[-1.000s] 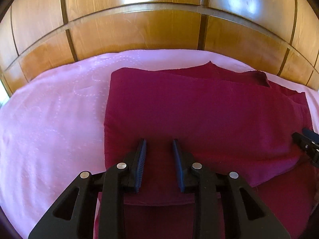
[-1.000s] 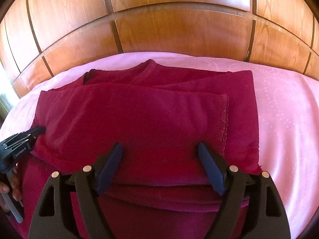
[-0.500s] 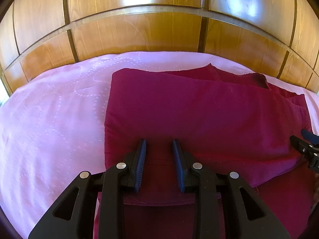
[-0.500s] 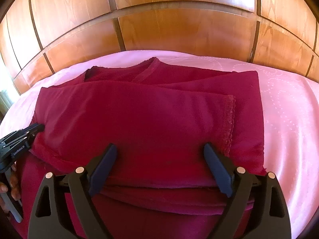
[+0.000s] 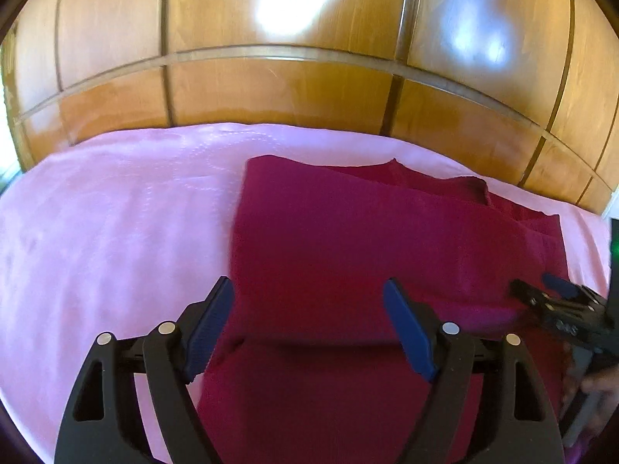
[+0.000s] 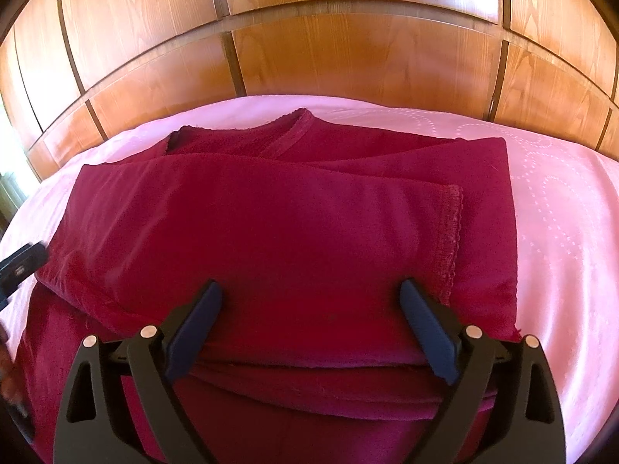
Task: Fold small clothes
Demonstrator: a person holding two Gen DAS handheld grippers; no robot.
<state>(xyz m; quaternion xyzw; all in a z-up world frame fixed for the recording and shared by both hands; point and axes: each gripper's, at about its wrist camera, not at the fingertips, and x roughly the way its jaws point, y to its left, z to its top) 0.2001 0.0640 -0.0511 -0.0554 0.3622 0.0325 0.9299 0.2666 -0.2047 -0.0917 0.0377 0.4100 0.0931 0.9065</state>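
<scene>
Currently between folds: both tongs are spread and hold nothing. Left tongs hover over the near left part of the shirt, jaws wide, left jaw just off the shirt's left edge, right jaw over the cloth. Right tongs sit likewise over the near right part, both jaws above fabric, hemmed sleeve edge just beside the right jaw.

Shirt is maroon, lying flat on the pink sheet, collar at the far side toward the wood panels. Sides look already folded in; one flap lies across the top. A lower layer sticks out toward the cameras under both tongs.

Likely next step: a bottom-to-top fold. That needs each tong to drop to the near hem, pinch all layers at matching corners, then carry them toward the collar evenly. Risk: catching only the top layer, which would pull the flap open.
</scene>
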